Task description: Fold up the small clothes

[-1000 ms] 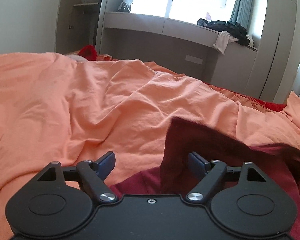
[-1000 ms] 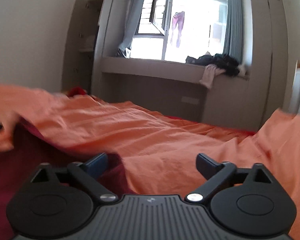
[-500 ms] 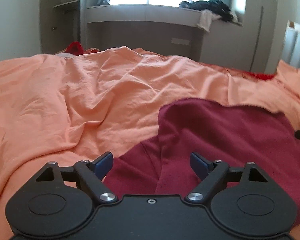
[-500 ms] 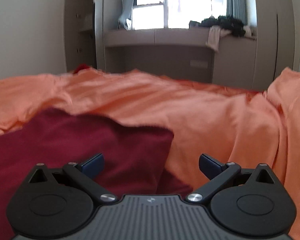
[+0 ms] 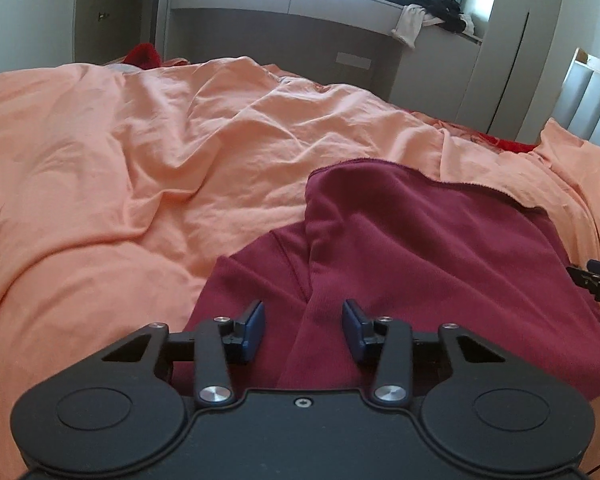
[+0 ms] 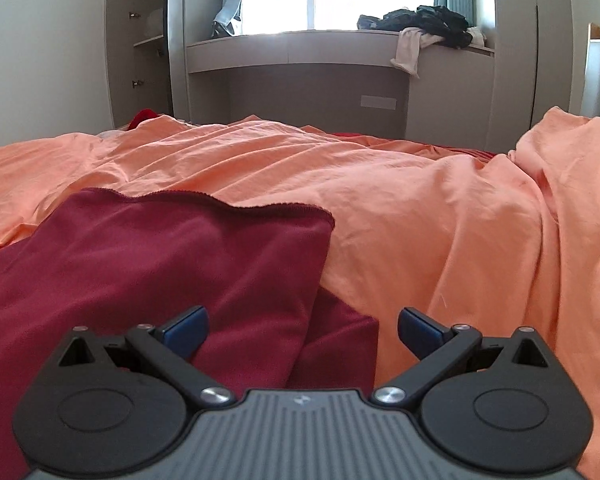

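Left claw (image 5: 303, 330) half open, empty, above the garment's (image 5: 420, 256) near hem, which its body hides. Right claw (image 6: 302, 332) wide, empty. Maroon garment folded on orange sheet (image 5: 120, 168). Far ledge (image 6: 340, 46): dark clothes pile (image 6: 424, 22), indistinct.

Two handheld grippers fill the foreground of each wrist view. The left gripper (image 5: 303, 330) has a smooth matte-black housing with two large round lobes, each stamped with a raised disc, and a small recessed screw at the centre of its top edge. Black linkage arms pivot on silver rivets, with smaller silver pins farther out, and carry blue fingertip pads (image 5: 254, 326). Triangular cut-outs pierce the outer brackets. The right gripper (image 6: 302, 330) shares the black lobes, silver pivots and blue pads (image 6: 418, 330), but its central plate is grey, ribbed lengthwise, with a small pale emblem near the top edge.
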{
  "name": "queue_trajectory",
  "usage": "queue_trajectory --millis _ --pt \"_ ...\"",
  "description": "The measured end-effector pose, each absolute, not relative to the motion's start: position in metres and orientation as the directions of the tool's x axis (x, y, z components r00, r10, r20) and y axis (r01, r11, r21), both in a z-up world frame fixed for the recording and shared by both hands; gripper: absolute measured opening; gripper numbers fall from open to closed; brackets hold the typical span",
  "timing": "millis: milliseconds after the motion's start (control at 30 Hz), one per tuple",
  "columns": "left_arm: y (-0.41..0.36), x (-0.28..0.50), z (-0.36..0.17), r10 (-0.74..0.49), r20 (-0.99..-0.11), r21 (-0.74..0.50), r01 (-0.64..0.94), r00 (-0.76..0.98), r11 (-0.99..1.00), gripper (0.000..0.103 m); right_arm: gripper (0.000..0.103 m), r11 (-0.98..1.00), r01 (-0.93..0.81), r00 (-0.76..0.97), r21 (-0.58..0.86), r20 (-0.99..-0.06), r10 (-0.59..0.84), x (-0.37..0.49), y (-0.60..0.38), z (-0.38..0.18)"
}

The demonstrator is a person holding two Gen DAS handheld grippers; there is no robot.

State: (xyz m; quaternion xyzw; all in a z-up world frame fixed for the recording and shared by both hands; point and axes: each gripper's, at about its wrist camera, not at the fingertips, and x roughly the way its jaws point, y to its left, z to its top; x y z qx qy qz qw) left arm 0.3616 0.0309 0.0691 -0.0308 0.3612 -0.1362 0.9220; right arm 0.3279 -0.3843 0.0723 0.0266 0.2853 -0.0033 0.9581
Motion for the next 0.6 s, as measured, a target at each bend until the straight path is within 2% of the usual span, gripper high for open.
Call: queue_trajectory --millis 133,167,267,333,367,500,567,600 --pt "0.035 0.354 0.068 -0.274 -0.659 -0.154 0.231 0.701 0.961 0.045 0.103 0.998 0.024 0.840 0.064 -0.543 0.015 0.308 -0.384 0.073" --pt "0.036 0.353 0.067 -0.277 -0.657 -0.156 0.233 0.702 0.960 0.042 0.103 0.997 0.024 0.841 0.079 -0.540 0.023 0.302 -0.383 0.073" --pt "0.037 0.347 0.067 -0.301 -0.649 -0.176 0.247 0.699 0.953 0.017 0.103 0.989 0.003 0.845 0.148 -0.528 0.077 0.283 -0.386 0.070" --pt "0.034 0.341 0.068 -0.283 -0.640 -0.153 0.243 0.715 0.958 0.010 0.099 0.980 -0.014 0.850 0.197 -0.514 0.115 0.273 -0.390 0.069" --pt "0.032 0.338 0.069 -0.271 -0.634 -0.133 0.243 0.724 0.961 0.007 0.090 0.975 -0.022 0.851 0.220 -0.508 0.133 0.267 -0.391 0.068" --pt "0.026 0.324 0.073 -0.247 -0.612 -0.086 0.246 0.752 0.965 0.005 0.067 0.952 -0.036 0.852 0.305 -0.488 0.189 0.252 -0.400 0.065" --pt "0.027 0.318 0.074 -0.242 -0.601 -0.088 0.237 0.762 0.967 0.004 0.044 0.934 -0.048 0.849 0.353 -0.478 0.225 0.246 -0.406 0.064" --pt "0.029 0.314 0.075 -0.242 -0.595 -0.095 0.231 0.766 0.968 0.004 0.036 0.929 -0.050 0.850 0.366 -0.472 0.232 0.244 -0.408 0.064"
